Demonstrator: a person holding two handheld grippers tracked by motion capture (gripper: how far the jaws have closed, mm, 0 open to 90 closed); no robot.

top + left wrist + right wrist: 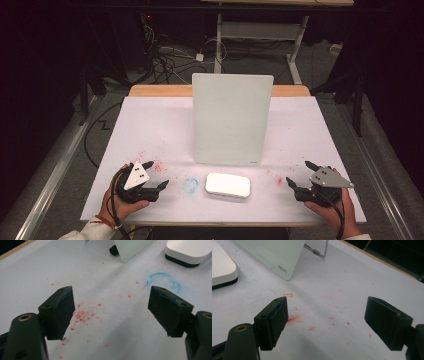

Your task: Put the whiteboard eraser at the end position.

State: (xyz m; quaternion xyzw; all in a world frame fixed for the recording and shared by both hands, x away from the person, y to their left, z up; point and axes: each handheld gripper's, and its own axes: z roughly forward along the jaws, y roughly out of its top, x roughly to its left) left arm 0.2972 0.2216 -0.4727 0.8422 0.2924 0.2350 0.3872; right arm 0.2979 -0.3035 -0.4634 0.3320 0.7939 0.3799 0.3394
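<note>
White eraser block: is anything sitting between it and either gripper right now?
Nothing visible does. The white eraser block lies flat in front of the upright glass board. Between it and the left gripper there are only red specks and a blue ring mark on the table cover; toward the right gripper, just red smudges.

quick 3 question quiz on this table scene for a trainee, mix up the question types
1. True or false: the left gripper holds the white block.
2. The blue ring mark lies where? A) left of the block B) behind the board C) beside the right gripper
3. Fill in: the stains scattered on the table near both grippers are ____ in colour.

Key:
1. False; its fingers stand apart with nothing between them.
2. A
3. red
</note>
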